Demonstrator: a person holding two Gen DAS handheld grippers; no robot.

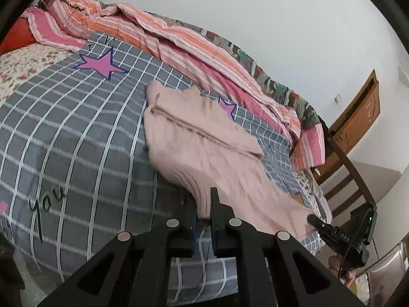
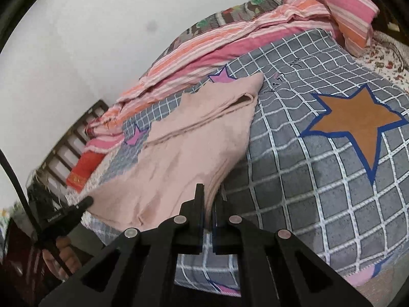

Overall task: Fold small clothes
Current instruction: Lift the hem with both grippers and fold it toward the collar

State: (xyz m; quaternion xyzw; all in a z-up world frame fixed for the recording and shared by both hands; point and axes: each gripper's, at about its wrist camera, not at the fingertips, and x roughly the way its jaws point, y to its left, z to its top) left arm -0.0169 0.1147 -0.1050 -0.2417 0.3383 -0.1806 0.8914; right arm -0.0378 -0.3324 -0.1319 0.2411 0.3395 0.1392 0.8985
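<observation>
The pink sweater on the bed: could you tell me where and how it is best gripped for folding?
Grip the pink sweater by its ribbed hem, one corner per gripper, coming from the near bed edge. The left gripper and right gripper are already shut on that edge. The hem lies nearest, while the collar end rests farther away on the checked blanket.
</observation>
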